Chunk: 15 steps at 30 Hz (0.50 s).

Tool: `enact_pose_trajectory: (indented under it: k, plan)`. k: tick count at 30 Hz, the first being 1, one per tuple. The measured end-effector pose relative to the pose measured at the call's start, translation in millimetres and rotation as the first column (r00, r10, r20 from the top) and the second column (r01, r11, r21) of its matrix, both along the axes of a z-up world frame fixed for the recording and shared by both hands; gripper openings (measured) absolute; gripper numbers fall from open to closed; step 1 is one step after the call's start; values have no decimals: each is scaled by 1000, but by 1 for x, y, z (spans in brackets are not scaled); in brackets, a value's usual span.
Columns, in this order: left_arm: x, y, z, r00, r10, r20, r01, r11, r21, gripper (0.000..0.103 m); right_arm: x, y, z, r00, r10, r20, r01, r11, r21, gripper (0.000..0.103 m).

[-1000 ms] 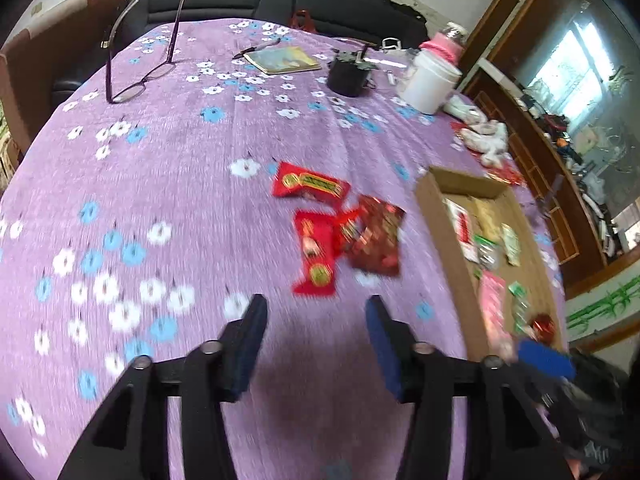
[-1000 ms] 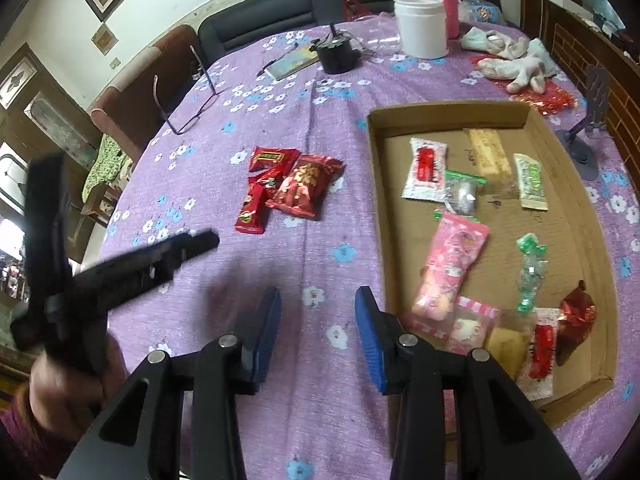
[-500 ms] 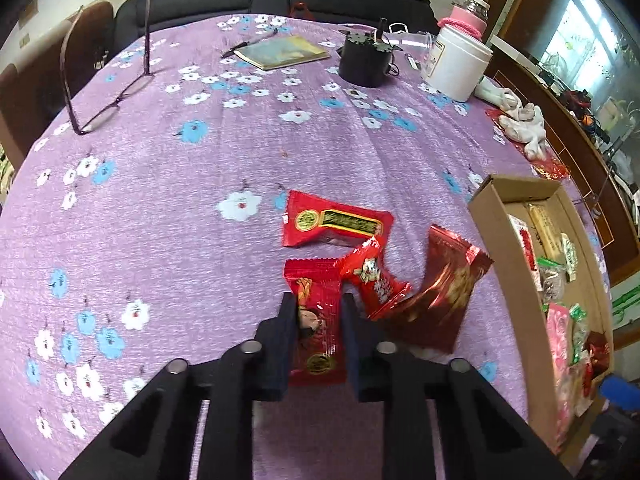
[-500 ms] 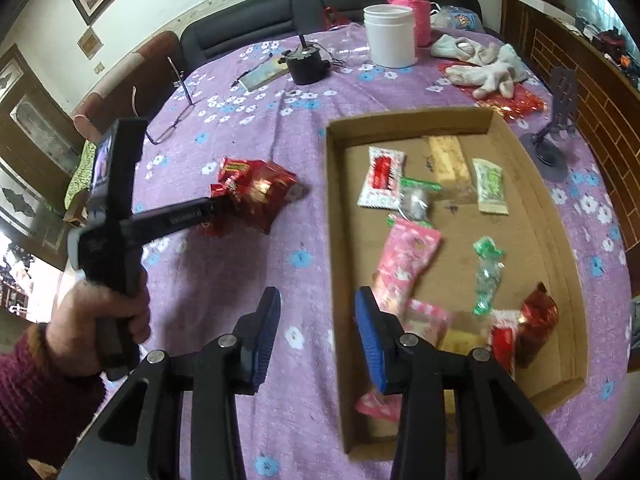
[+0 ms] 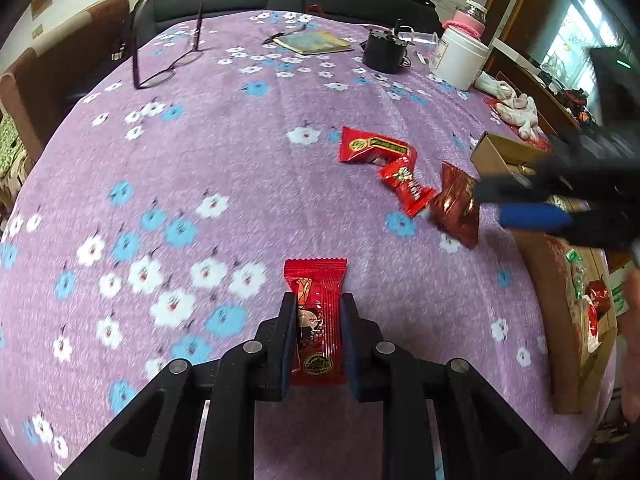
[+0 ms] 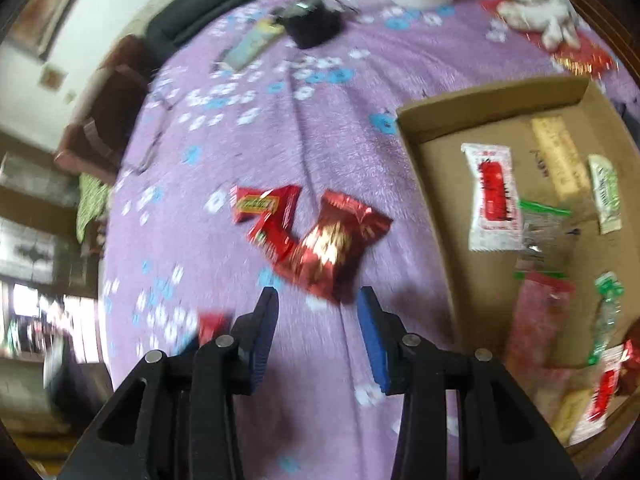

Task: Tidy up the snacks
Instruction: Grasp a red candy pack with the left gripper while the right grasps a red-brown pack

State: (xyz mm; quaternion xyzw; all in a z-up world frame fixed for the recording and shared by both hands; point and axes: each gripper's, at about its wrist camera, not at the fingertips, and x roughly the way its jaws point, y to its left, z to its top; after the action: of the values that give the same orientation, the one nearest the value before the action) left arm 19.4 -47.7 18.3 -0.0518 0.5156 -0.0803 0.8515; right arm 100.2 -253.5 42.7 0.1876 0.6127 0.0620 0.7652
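Hand-held gripper on my left (image 5: 316, 340) has just pinched a red snack packet (image 5: 316, 312) between its pads; a second ago those jaws stood spread over bare cloth, and now the packet sits clamped lengthwise, pulled clear of the little heap it lay in. That is one snack secured, and I judge the next leg is carrying it across to the cardboard box (image 6: 496, 104).

My right hand-held gripper (image 6: 316, 332) has swung in from over the box toward the leftover heap. Its jaws are parted with nothing between them yet, aimed at the dark red foil pouch (image 6: 336, 240), which lies just ahead of the pads. Beside the pouch, touching it, lie a small red twist-wrapped sweet (image 5: 406, 188) and a flat red packet with a green label (image 5: 374, 148), both still out on the purple flowered worktop (image 5: 200, 160).

The box already holds a spread of snacks, so most of the sorting looks done. What concerns me is crowding: in the left view the right tool lies between my packet and the box, so the two could cross. Further back are a pair of glasses (image 5: 160, 64), a booklet (image 5: 316, 42), a black pot (image 5: 384, 52) and a white jar (image 5: 460, 60), all well apart from the work.
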Motion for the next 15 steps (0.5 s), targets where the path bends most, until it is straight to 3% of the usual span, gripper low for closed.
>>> enact_pose_trajectory:
  k: [6, 8, 11, 15]
  plan:
    - [-7, 7, 0, 1000, -3, -1, 3, 1000, -17, 21, 23, 10, -21, 993, -113, -45, 107, 986, -130, 45]
    - [-7, 8, 0, 1000, -6, -2, 6, 1000, -22, 21, 27, 15, -22, 996, -91, -27, 84, 981, -177, 42]
    - [-6, 11, 0, 1000, -9, -2, 9, 999, -44, 21, 22, 14, -22, 998, -57, -23, 52, 986, -158, 29]
    - [-6, 14, 0, 1000, -12, 3, 12, 998, -65, 21, -4, 12, -15, 1000, 4, 1, -4, 989, -151, 28]
